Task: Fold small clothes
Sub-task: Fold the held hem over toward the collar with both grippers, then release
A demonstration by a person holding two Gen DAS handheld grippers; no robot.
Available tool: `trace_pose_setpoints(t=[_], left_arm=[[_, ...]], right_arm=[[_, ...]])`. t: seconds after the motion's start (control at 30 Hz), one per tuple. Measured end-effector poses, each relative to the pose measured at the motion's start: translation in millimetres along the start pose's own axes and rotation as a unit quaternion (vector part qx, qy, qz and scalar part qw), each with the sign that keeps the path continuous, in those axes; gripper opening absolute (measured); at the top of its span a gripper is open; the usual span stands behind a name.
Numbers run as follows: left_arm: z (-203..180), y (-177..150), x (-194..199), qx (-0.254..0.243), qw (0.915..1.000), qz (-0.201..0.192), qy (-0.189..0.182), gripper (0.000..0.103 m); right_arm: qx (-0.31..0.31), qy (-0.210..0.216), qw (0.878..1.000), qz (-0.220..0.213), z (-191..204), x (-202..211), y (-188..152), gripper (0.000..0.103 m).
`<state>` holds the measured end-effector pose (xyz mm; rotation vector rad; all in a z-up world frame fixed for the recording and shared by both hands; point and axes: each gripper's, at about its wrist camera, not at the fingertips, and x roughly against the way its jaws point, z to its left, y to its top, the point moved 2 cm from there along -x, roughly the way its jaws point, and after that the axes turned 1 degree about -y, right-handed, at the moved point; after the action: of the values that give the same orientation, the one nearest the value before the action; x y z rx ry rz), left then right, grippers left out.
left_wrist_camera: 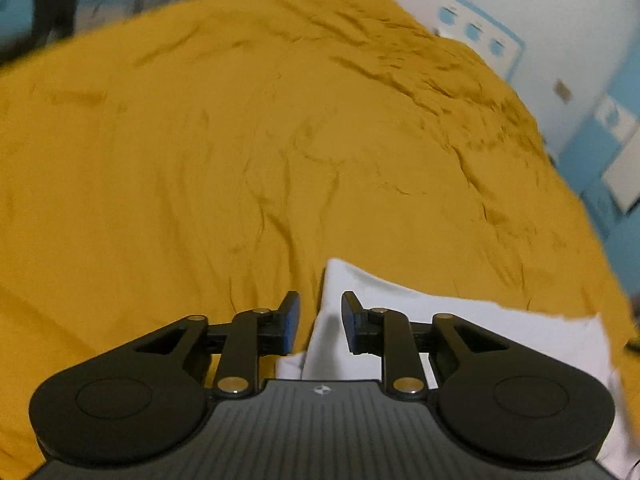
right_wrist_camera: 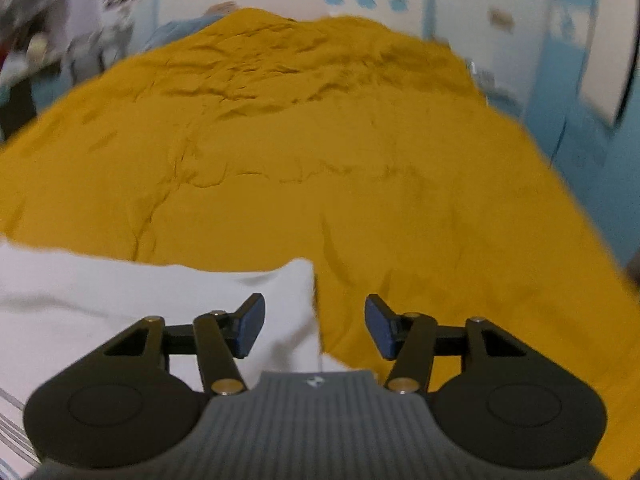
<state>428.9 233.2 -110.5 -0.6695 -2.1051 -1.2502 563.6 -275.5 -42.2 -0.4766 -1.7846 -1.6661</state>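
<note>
Lying on the wrinkled mustard bedspread point(left_wrist_camera: 240, 140) is a white garment point(left_wrist_camera: 460, 320), at the near edge under both tools; its upper left corner sits between the parted fingers of the left gripper point(left_wrist_camera: 320, 322), which clamp nothing. The right gripper point(right_wrist_camera: 315, 326) is spread wider, empty; the garment's right corner lies beside its left finger point(right_wrist_camera: 250, 328).

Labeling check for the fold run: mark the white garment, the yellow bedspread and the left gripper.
white garment point(left_wrist_camera: 500, 328), left wrist view, flat upper panel right of the jaws.
yellow bedspread point(left_wrist_camera: 240, 140), left wrist view, wrinkled middle area.
left gripper point(left_wrist_camera: 320, 322), left wrist view, gap midway between the fingertips.
</note>
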Motion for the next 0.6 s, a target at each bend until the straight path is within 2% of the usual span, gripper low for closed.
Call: trace_pose_setpoints(t=[0.1, 0.13, 0.23, 0.3, 0.33, 0.37, 0.43, 0.47, 0.53, 0.6], left_arm=[[5.3, -5.2, -4.6, 0.016, 0.9997, 0.002, -0.018, 0.027], [4.3, -6.4, -6.1, 0.016, 0.9997, -0.001, -0.021, 0.025], [-2.3, -6.6, -11.9, 0.003, 1.0, -0.005, -0.005, 0.016], [-7.4, -6.9, -17.2, -0.008, 0.9999, -0.003, 0.007, 0.01], [-9.0, -7.4, -17.1, -0.014, 0.9998, -0.008, 0.011, 0.009], [-13.7, -7.0, -17.1, -0.026, 0.9993, -0.02, 0.016, 0.008], [-17.7, -5.4, -14.2, -0.04, 0.998, -0.039, 0.03, 0.008], [-19.2, -4.2, -14.6, -0.039, 0.9979, -0.04, 0.033, 0.008], [-20.3, -3.0, -17.9, -0.042, 0.998, -0.026, 0.038, 0.01], [-20.2, -2.7, -17.4, -0.051, 0.9971, -0.009, 0.057, 0.021]], right_arm=[[-0.075, 0.031, 0.997, 0.011, -16.6, -12.0, -8.9, 0.043], [-0.097, 0.04, 0.994, 0.012, -20.5, -17.9, -10.3, 0.04], [-0.148, 0.061, 0.987, 0.018, -27.0, -31.9, -15.3, 0.039], [-0.169, 0.077, 0.982, 0.031, -27.2, -41.1, -18.9, 0.029], [-0.174, 0.082, 0.981, 0.038, -25.8, -46.7, -21.5, 0.011], [-0.175, 0.084, 0.98, 0.042, -24.2, -46.1, -25.2, 0.0], [-0.167, 0.078, 0.983, 0.022, -22.5, -42.7, -25.6, 0.0], [-0.171, 0.07, 0.983, 0.005, -25.4, -41.5, -23.0, 0.0], [-0.191, 0.075, 0.979, 0.002, -28.1, -39.6, -20.1, 0.0], [-0.183, 0.064, 0.981, 0.01, -25.5, -36.4, -18.4, 0.0]])
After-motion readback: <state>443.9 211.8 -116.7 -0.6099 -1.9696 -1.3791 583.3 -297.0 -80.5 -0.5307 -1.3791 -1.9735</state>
